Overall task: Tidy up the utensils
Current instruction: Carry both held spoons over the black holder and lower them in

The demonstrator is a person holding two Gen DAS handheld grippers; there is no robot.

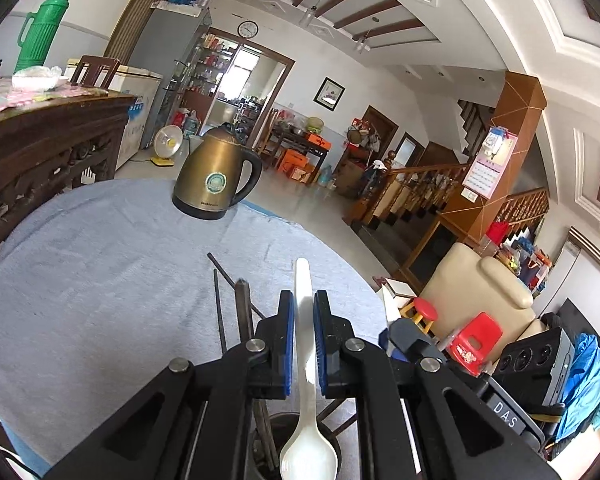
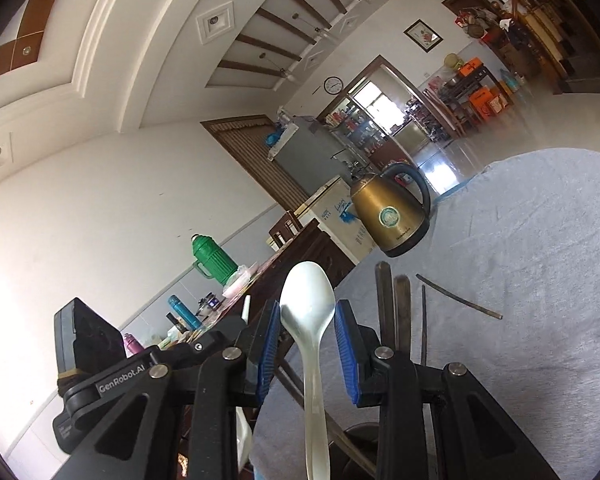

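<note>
We see left gripper (image 1: pixel 303 320) fingers clamping a white spoon's (image 1: pixel 306 360) handle, right gripper (image 2: pixel 307 336) fingers part-open around another spoon (image 2: pixel 308 312), both above the holder (image 1: pixel 296 424).

Ahead lies open blue cloth (image 1: pixel 100 264); only the kettle (image 1: pixel 216 176) stands at its far edge. Dark chopsticks (image 1: pixel 242 312) rise from what seems a holder (image 1: pixel 284 424), crowding the left gripper (image 1: pixel 303 300); one stick (image 2: pixel 458 296) lies flat.

Left gripper (image 1: pixel 303 300) pointing a little downward, blue pads pressed on the handle of a white spoon (image 1: pixel 305 320). Right gripper (image 2: pixel 307 312) nearly level and rolled to one side, jaws partly apart, bowl of a second white spoon (image 2: pixel 307 300) between the pads.
</note>
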